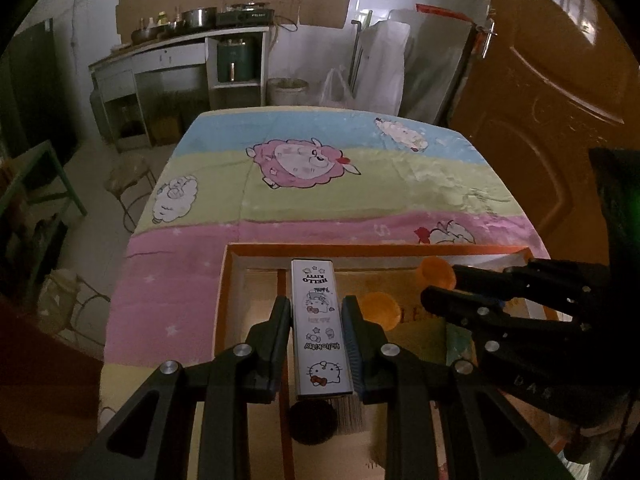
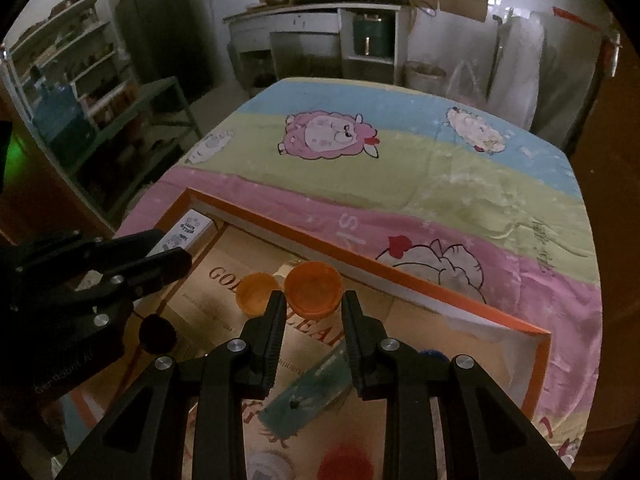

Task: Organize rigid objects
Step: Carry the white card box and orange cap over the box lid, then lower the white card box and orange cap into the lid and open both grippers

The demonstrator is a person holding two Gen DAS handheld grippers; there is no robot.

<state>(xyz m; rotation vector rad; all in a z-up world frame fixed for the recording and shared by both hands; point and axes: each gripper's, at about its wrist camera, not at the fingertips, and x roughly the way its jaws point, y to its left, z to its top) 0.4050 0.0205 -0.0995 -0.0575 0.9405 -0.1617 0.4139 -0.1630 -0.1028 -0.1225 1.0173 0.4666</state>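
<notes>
In the left wrist view, the left gripper (image 1: 316, 312) has its jaws clenched on a long white Hello Kitty printed tin box (image 1: 320, 326), gripped across its narrow sides about midway along. The box hangs over the orange-rimmed shallow cardboard tray (image 1: 372, 249), which lies on the pastel striped cartoon-sheep bedcover (image 1: 304, 196). A round dark lid (image 1: 312, 420) sits in the tray toward 6 o'clock, and the right gripper (image 1: 444, 284) reaches in from 3 o'clock.

In the right wrist view, the right gripper's jaws are released, straddling the near rim of an orange plastic cup (image 2: 313, 289); a second orange plastic cup (image 2: 256, 293) touches it at 9 o'clock. The box appears at 10 o'clock.

The box is probably light, stiff and slick (painted metal), so the mid-length side grip should suit it.
</notes>
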